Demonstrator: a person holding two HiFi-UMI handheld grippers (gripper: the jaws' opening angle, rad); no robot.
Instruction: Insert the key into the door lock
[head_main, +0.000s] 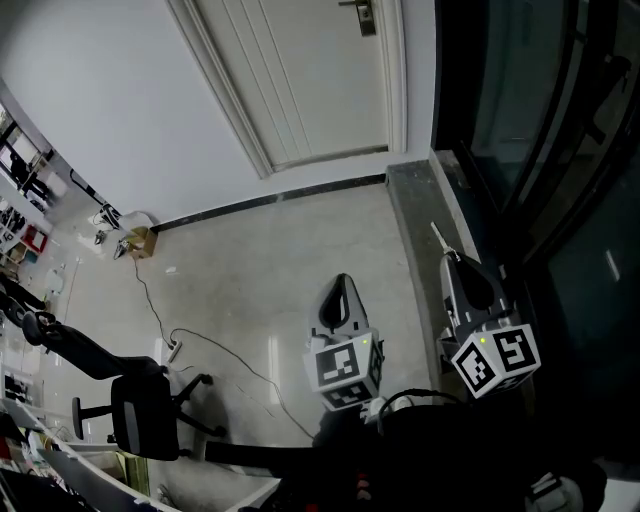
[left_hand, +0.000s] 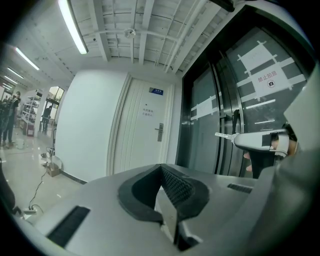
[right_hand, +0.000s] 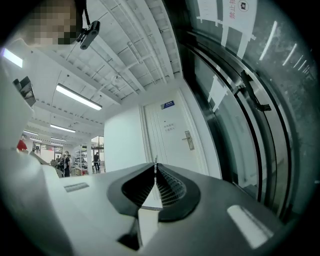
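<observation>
Head view: glossy floor (head_main: 250, 270), white door (head_main: 300, 80); right claw (head_main: 451, 262) pinches a key (head_main: 439, 238), left claw (head_main: 341, 283) closed empty.

Little here can truly be read: the white door (left_hand: 145, 135) has a small blue plate (left_hand: 156, 91) near its top, at twelve o'clock on the leaf, with two short lines of dark print below, all too small to make out. On the glass wall (left_hand: 207, 125), at two o'clock in the left gripper view, a paper notice (left_hand: 270, 79) bears red characters over a round symbol (blurred beyond reading).
</observation>
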